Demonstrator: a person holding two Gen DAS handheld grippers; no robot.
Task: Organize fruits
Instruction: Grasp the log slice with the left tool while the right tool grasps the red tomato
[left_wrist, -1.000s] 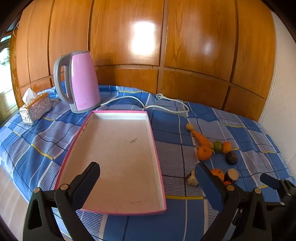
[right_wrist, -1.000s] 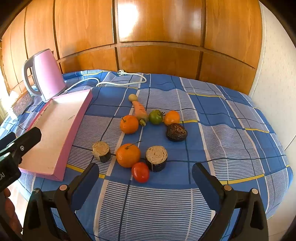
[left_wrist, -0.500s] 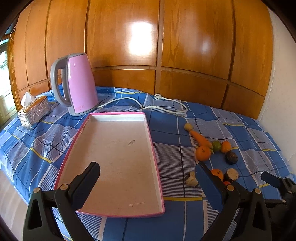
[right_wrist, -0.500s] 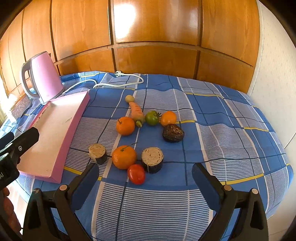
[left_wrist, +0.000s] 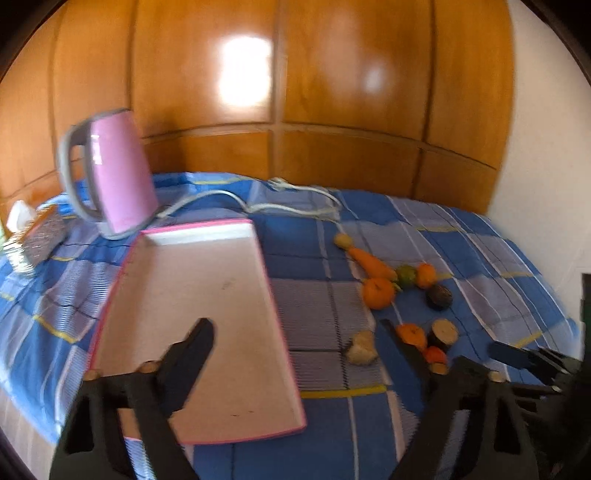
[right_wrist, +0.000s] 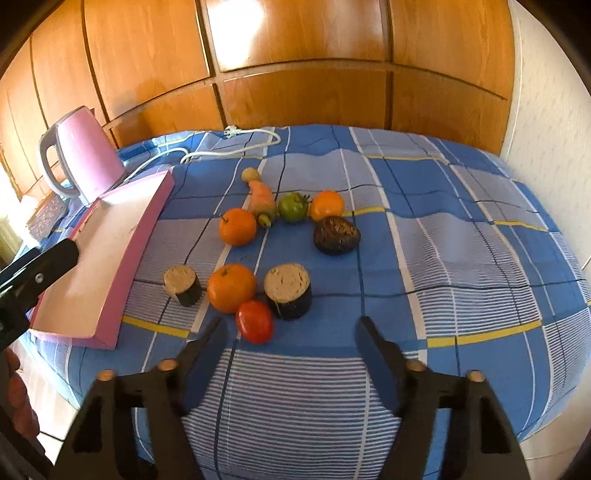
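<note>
Left tool (left_wrist: 295, 336) closing, empty, right tool (right_wrist: 291, 332) closing, empty

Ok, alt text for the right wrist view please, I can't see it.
The right hand-held gripper, jaws closing with nothing between them, points at produce on a blue checked cloth; a red tomato lies nearest. A pink tray and pink kettle sit left.
</note>
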